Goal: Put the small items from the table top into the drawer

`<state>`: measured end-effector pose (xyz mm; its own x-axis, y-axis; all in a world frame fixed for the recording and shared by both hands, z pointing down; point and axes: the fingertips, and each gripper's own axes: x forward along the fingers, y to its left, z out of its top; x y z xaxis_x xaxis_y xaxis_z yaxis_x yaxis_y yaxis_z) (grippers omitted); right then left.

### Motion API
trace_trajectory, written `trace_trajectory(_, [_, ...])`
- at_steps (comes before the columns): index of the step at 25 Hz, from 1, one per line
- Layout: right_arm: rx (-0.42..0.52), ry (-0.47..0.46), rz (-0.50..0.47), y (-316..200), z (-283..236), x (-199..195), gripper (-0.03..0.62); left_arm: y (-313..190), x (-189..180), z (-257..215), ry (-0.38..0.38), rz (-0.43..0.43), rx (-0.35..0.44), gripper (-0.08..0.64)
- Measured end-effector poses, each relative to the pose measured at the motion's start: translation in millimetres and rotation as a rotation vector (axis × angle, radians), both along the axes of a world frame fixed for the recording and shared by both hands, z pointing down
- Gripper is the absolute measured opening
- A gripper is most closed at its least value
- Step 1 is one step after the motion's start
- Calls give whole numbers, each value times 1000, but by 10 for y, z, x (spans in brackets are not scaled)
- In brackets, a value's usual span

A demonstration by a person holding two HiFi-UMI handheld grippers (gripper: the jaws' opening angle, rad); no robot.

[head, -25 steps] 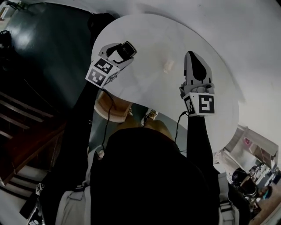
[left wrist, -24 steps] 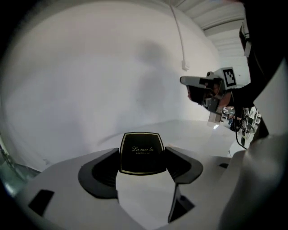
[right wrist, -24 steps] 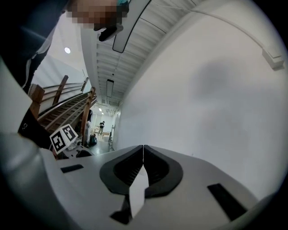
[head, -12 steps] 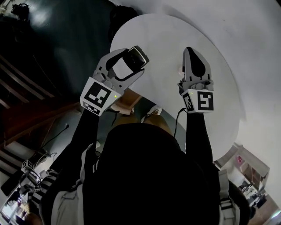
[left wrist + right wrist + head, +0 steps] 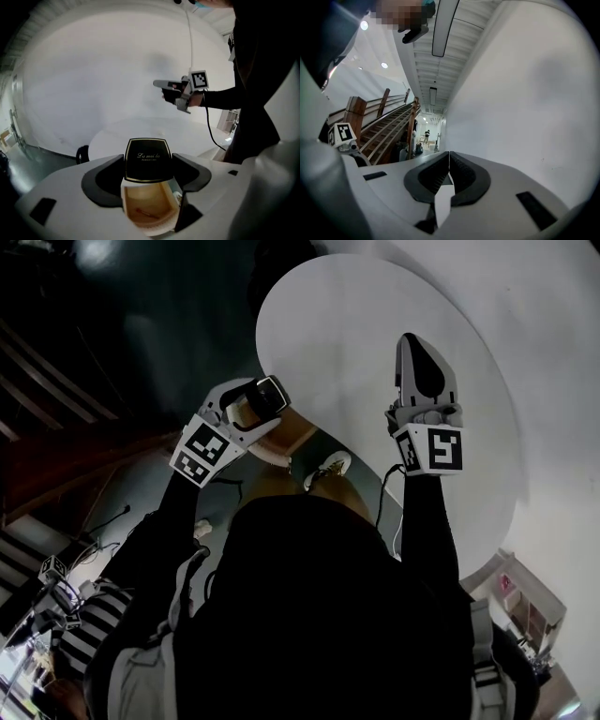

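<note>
Head view: your left gripper (image 5: 261,397), at the near-left edge of the round white table (image 5: 356,315), carries a black compact (image 5: 273,392) above the open wooden drawer (image 5: 292,434); your right gripper (image 5: 410,341) hangs over the tabletop to the right. Left gripper view: jaws clamped on the compact's sides, drawer directly beneath. Right gripper view: jaws pressed together with nothing between them, wooden staircase (image 5: 379,126) at left.

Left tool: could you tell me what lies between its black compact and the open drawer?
Nothing; in the left gripper view the compact hangs clear before the drawer.
</note>
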<state>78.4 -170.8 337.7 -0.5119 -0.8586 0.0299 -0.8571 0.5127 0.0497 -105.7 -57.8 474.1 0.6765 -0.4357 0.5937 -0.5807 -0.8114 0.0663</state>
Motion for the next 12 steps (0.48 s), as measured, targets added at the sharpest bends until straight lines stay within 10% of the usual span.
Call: trace_trajectory(12, [-37, 28, -8, 170, 83, -127, 28, 589, -1, 1479, -248, 169, -248, 336])
